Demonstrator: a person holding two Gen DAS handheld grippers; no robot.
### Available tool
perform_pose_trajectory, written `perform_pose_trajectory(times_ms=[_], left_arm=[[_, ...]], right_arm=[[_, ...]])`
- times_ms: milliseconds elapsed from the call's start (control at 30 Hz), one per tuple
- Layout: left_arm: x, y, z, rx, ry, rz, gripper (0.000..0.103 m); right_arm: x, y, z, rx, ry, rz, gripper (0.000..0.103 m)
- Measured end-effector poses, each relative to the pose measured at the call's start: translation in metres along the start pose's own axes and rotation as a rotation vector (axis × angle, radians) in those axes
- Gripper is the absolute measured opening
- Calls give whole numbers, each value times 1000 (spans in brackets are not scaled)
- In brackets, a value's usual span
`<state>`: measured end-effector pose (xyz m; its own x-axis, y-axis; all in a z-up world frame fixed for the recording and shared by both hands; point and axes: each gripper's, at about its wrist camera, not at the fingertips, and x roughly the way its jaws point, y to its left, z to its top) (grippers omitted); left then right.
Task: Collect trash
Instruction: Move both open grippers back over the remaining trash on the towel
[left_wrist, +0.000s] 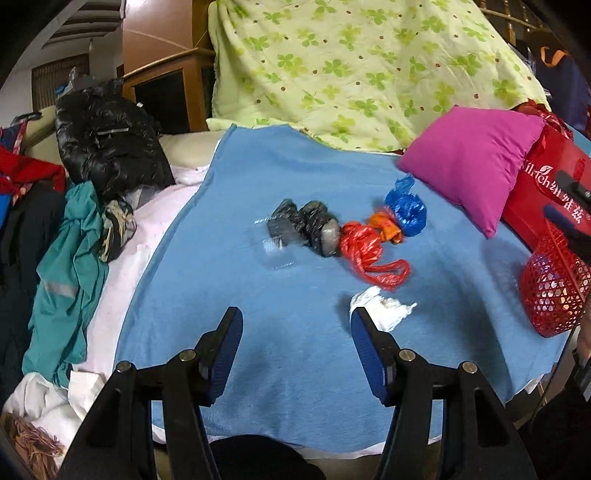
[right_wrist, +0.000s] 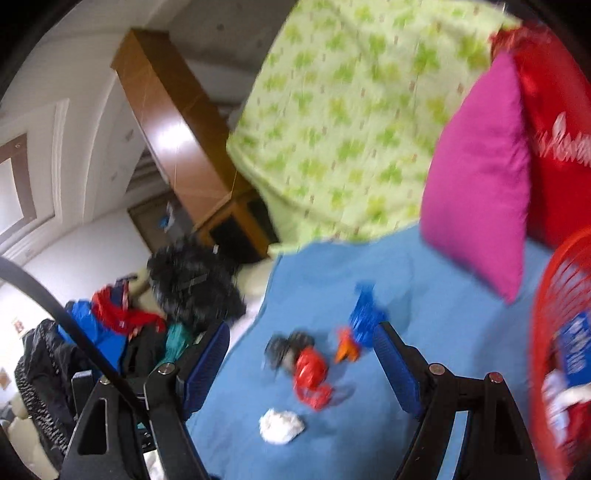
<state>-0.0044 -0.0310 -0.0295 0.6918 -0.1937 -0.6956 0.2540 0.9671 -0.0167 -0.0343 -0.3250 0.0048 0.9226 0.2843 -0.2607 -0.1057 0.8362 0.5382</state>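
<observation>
While the left tongs (left_wrist: 297, 328) hang with jaws apart and nothing between them over the blue blanket (left_wrist: 229, 258), the left wrist view shows the trash lying ahead: a white crumpled tissue (left_wrist: 384, 308) just beside the right pad, then red bag (left_wrist: 364, 251), orange scrap (left_wrist: 386, 227), blue bag (left_wrist: 406, 210) and black wrappers (left_wrist: 306, 227). A red basket (left_wrist: 554, 288) stands at the right edge.

In the blurred right wrist view, the right tongs (right_wrist: 301, 349) gape wide and empty above the same litter, the basket close on their right.

A blue blanket (left_wrist: 258, 184) is lying under red (left_wrist: 364, 247), orange (left_wrist: 386, 227), blue (left_wrist: 406, 210) and black (left_wrist: 314, 225) bags. A clover-patterned green sheet (left_wrist: 351, 66) is showing behind a magenta pillow (left_wrist: 476, 162).
</observation>
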Motion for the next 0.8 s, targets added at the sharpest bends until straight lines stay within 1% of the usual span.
perform_pose_trajectory(times_ms=[167,300,333,500,600,700,800], left_arm=[[14,22,-11,-55,44,9,62],[25,37,-18,-83,66,39,62],[27,41,-20,-91,73,46,62],[40,56,-28,-140,109,67,63],[45,59,-30,-150,115,79,63],[49,61,-31,-160,121,82,64],[51,61,-31,-162,125,78,65]], right_arm=[[47,5,-21,27,149,23,83],[77,8,-39,56,256,35,83],[88,8,-45,62,297,18,83],[118,0,-70,113,426,-69,83],[124,-1,-77,99,451,-54,83],[126,9,-81,63,450,-6,83],[136,22,-89,15,474,13,83]])
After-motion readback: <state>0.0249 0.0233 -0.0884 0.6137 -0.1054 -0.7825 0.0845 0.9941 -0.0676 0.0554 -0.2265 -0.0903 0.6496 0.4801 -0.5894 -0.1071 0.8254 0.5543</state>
